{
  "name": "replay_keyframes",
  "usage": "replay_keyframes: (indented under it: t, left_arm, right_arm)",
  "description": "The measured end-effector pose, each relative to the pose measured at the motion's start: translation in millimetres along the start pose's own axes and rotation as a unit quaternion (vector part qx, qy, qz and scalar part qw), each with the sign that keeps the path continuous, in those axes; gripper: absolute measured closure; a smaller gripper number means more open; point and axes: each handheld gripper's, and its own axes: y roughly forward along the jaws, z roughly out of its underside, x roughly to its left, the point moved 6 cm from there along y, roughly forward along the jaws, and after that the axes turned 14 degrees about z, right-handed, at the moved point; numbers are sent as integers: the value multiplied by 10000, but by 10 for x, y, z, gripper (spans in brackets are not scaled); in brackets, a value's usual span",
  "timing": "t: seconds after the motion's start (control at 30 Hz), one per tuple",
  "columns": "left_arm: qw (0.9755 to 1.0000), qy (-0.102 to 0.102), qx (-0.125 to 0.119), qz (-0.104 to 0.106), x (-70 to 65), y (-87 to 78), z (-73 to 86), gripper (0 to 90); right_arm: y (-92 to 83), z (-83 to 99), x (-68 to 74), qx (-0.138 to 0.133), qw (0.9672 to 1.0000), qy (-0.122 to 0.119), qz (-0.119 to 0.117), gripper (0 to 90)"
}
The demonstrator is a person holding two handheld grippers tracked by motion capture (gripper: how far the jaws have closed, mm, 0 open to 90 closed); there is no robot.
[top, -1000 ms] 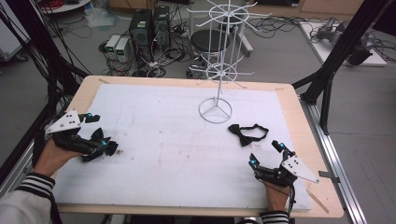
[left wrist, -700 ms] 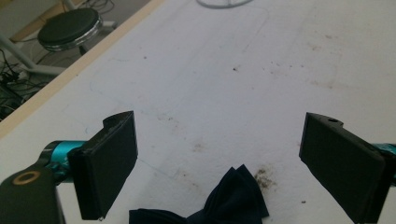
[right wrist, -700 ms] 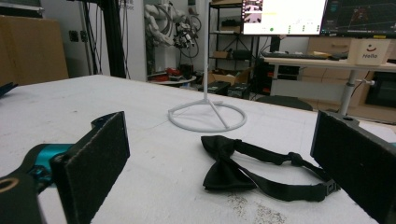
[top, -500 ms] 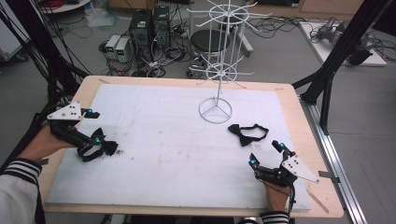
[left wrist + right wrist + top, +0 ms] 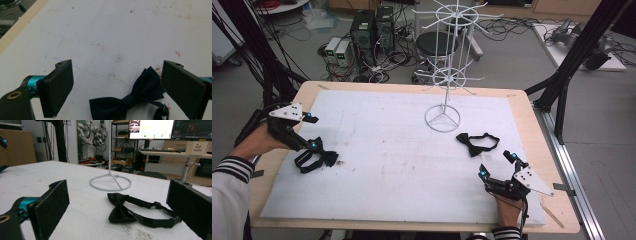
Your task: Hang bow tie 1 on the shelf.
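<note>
Left gripper [image 5: 117, 87], jaws spread, is hovering over the dark bow tie [image 5: 130, 100], which is lying between them, nearer the right-hand jaw, unpinched.

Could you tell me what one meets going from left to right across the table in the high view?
Left gripper with open jaws → dark bow tie just beside it → white wire stand → black bow tie → right gripper, jaws open.
</note>
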Motion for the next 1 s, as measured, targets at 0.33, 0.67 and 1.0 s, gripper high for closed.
replay_keyframes:
  t: [0.33,0.67,1.0]
  left_arm:
    - [9994,-123,276,165,168,37,72,120]
    - [9967,-280,704,301,340,51,236,195]
    - [9925,-447,1045,449,440,169,373,245]
  right_arm:
    - [0,0,1,-4,10000,-10,17,38]
    - [0,0,-1,-1,10000,4,17,38]
    - [0,1,-4,2,10000,-4,14,38]
